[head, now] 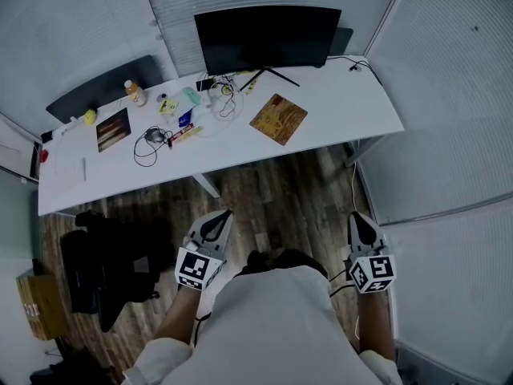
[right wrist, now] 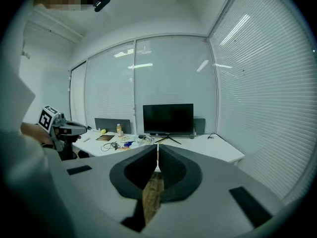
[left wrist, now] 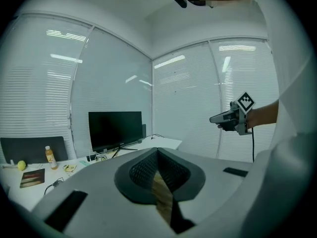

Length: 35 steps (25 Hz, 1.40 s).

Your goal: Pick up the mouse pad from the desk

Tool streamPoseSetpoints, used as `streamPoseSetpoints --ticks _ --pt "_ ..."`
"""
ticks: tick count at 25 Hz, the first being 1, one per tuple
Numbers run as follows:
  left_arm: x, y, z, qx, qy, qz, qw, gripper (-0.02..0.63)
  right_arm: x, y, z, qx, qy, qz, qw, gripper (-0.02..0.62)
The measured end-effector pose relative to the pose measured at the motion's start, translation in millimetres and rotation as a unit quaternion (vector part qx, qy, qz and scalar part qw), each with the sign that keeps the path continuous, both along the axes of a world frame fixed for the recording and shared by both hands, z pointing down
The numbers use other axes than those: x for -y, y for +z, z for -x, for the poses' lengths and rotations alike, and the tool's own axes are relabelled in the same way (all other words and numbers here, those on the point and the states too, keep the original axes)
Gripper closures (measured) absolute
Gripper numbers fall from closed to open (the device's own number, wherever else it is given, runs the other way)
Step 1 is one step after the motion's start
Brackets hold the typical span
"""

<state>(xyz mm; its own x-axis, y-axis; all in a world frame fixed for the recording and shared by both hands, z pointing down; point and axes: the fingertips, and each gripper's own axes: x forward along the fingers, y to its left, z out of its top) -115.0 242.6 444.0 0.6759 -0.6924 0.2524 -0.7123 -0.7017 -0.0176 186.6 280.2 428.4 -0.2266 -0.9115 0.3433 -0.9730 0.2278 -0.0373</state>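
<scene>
1. Head view: the mouse pad (head: pixel 278 119) lies on the white desk (head: pixel 345 103), in front of the black monitor (head: pixel 264 38) and a little toward its right end.
2. I stand back from the desk, over the wood floor. The pad is far ahead of both my grippers.
3. My left gripper (head: pixel 216 224) and my right gripper (head: pixel 358 223) both point at the desk. The pad sits ahead between them, perhaps a bit closer to the left one, but not by much.
4. The pad looks about square. It is turned so that one corner points at me, like a diamond.
5. Left gripper view: my jaws are closed tip to tip, with nothing in them.
6. Right gripper view: these jaws are closed too, and empty.
7. I think I must step up to the desk and open one gripper before I can grab an edge.
</scene>
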Motion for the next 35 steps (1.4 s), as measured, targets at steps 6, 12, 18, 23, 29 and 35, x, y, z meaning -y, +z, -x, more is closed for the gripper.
streamPoseSetpoints --ticks 6,12,18,23,29,35 --pt "18 2 1 -0.002 -0.002 0.007 1.0000 0.590 13 4 1 0.002 0.001 0.010 1.000 0.565" --pt "39 8 -4 0.006 -0.012 0.015 0.9998 0.589 46 13 -1 0.007 -0.015 0.016 1.000 0.564" --pt "73 15 -17 0.009 -0.038 0.031 0.9988 0.589 96 21 -16 0.016 -0.035 0.025 0.999 0.565" --pt "108 18 -36 0.014 -0.053 0.037 0.9978 0.589 141 35 -31 0.026 -0.053 0.041 0.997 0.565" --pt "155 22 -52 0.018 -0.074 0.045 0.9961 0.589 199 47 -40 0.037 -0.087 0.058 0.994 0.563" --pt "196 23 -73 0.019 -0.093 0.048 0.9944 0.589 252 61 -52 0.045 -0.121 0.083 0.988 0.439"
